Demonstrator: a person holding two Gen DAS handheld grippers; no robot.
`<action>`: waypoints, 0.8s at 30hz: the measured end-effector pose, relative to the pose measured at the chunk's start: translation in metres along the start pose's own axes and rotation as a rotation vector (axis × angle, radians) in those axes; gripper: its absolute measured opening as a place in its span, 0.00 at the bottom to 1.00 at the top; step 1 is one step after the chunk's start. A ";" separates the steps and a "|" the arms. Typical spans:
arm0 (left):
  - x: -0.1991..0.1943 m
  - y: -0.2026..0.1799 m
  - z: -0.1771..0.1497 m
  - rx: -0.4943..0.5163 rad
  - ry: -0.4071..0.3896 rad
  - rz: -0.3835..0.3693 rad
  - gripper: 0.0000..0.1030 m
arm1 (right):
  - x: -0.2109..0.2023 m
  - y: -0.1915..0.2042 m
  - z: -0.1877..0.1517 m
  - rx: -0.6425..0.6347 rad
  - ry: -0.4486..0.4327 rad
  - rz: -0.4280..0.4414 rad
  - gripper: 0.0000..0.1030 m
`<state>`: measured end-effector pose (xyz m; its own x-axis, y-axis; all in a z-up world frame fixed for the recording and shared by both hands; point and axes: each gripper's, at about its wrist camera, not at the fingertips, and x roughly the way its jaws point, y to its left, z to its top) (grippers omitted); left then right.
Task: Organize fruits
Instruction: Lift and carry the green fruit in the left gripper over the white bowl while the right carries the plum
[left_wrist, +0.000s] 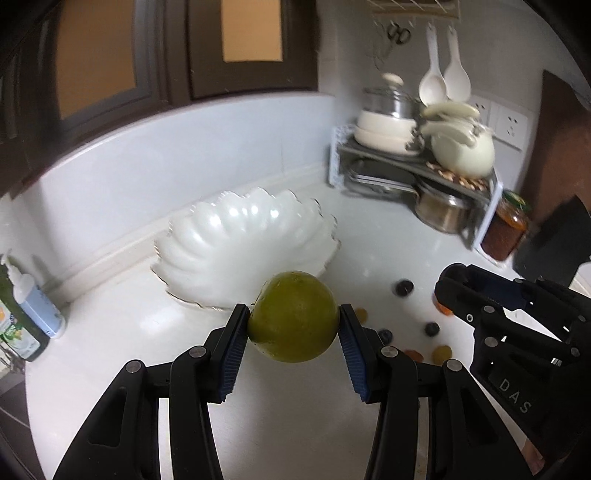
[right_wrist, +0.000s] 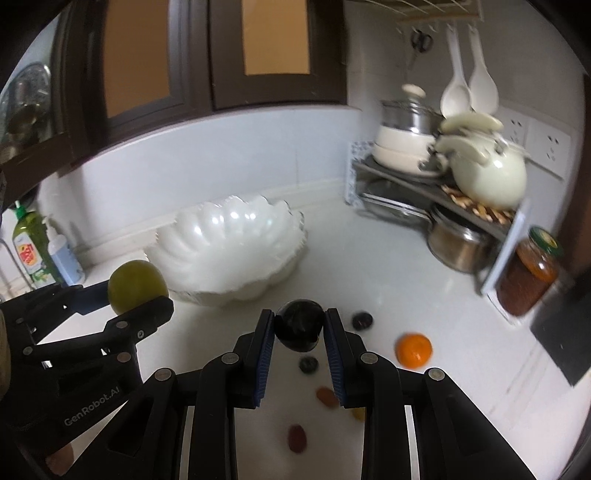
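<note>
Left gripper (left_wrist: 293, 325) clamps a green fruit (left_wrist: 293, 316), right gripper (right_wrist: 300, 326) clamps a dark plum (right_wrist: 298, 325); both above the counter (right_wrist: 369, 266), white bowl (right_wrist: 229, 251) just behind.

A bowl (right_wrist: 229, 254) is set on the worktop (right_wrist: 369, 266) near its back edge. Small fruits (right_wrist: 308, 363) are scattered before it, an orange (right_wrist: 413, 349) to their right. A rack (right_wrist: 436, 195) is placed in the back right corner.
</note>
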<state>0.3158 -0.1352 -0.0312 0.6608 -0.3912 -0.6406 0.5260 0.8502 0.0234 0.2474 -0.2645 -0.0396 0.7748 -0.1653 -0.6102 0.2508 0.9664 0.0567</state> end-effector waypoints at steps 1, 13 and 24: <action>-0.001 0.003 0.002 -0.004 -0.006 0.006 0.47 | 0.000 0.002 0.004 -0.006 -0.009 0.010 0.28; -0.014 0.033 0.030 -0.052 -0.090 0.097 0.47 | 0.011 0.028 0.049 -0.047 -0.089 0.086 0.28; 0.005 0.054 0.055 -0.067 -0.079 0.151 0.47 | 0.042 0.045 0.081 -0.071 -0.071 0.140 0.28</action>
<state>0.3774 -0.1109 0.0093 0.7710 -0.2818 -0.5711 0.3825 0.9219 0.0614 0.3382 -0.2440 0.0008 0.8389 -0.0394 -0.5428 0.0978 0.9921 0.0791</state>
